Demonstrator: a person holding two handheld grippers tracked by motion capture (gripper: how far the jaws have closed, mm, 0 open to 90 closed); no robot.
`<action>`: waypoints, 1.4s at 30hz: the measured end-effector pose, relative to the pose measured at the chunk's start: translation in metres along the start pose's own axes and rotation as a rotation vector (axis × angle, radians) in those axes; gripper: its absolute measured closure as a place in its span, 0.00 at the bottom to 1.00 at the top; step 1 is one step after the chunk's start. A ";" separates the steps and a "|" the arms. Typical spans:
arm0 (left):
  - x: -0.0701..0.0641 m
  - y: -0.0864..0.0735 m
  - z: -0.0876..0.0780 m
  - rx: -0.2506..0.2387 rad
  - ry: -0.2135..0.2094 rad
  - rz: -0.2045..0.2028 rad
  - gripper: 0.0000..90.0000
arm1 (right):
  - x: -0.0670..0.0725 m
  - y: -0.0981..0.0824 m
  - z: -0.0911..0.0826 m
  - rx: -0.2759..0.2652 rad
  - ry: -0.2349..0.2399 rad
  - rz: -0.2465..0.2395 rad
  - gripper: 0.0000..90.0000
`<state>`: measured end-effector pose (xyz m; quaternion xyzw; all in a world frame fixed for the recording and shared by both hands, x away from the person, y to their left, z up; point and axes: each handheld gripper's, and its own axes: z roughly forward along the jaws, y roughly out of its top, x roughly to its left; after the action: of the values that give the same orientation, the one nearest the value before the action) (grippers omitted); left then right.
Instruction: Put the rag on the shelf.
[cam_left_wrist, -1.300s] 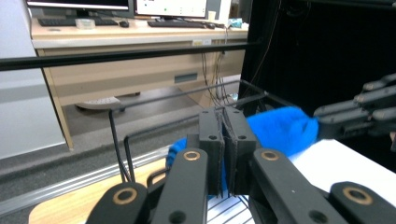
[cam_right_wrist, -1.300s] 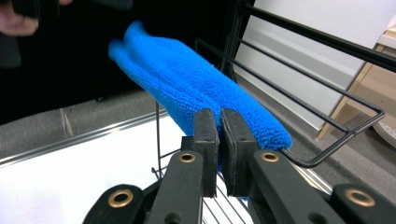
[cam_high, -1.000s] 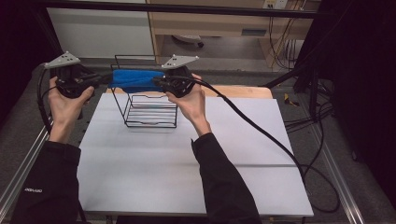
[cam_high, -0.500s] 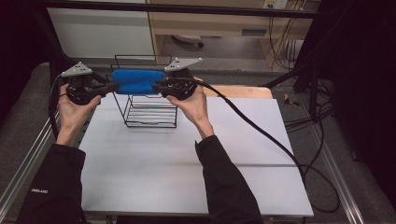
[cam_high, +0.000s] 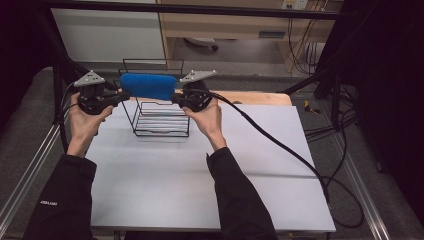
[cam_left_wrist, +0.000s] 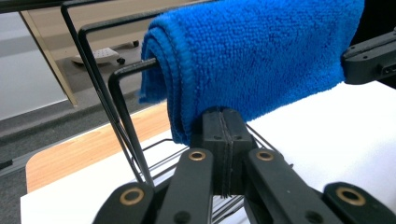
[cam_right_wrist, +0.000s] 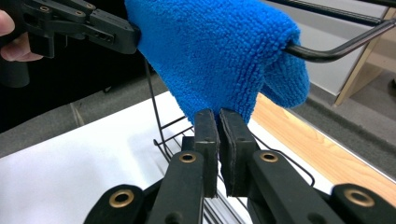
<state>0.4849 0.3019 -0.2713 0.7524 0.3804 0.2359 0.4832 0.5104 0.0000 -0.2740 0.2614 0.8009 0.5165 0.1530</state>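
A folded blue towel (cam_high: 147, 86) hangs over the top bar of a black wire rack (cam_high: 162, 131) at the far side of the white table. My left gripper (cam_high: 120, 95) is at the towel's left end and my right gripper (cam_high: 175, 97) at its right end. In the left gripper view the left gripper (cam_left_wrist: 223, 116) is shut on the lower edge of the towel (cam_left_wrist: 261, 60). In the right gripper view the right gripper (cam_right_wrist: 217, 114) has just been closing, and the bottom hem of the towel (cam_right_wrist: 215, 51) is pinched at its tips.
The rack's bent bar (cam_right_wrist: 336, 49) pokes out of the towel's fold. A wooden board (cam_high: 260, 97) lies behind the white table sheet (cam_high: 200, 175). A thick black cable (cam_high: 280, 145) trails right from my right gripper. Black frame posts stand at both sides.
Both hands have sunk a little with the towel between them, so it now lies on the rack's top bar.
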 end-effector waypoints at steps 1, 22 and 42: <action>-0.001 0.000 0.000 -0.004 -0.004 -0.001 1.00 | 0.000 0.000 0.000 -0.003 -0.001 -0.004 0.95; -0.012 -0.027 -0.025 0.061 -0.031 -0.011 0.61 | 0.009 -0.007 -0.057 -0.033 -0.026 -0.017 0.32; -0.055 -0.096 0.002 0.157 -0.080 0.014 0.17 | -0.024 -0.089 -0.118 0.021 -0.080 0.089 0.05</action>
<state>0.4203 0.2807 -0.3589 0.7995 0.3727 0.1784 0.4361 0.4461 -0.1316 -0.3058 0.3188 0.7870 0.5036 0.1591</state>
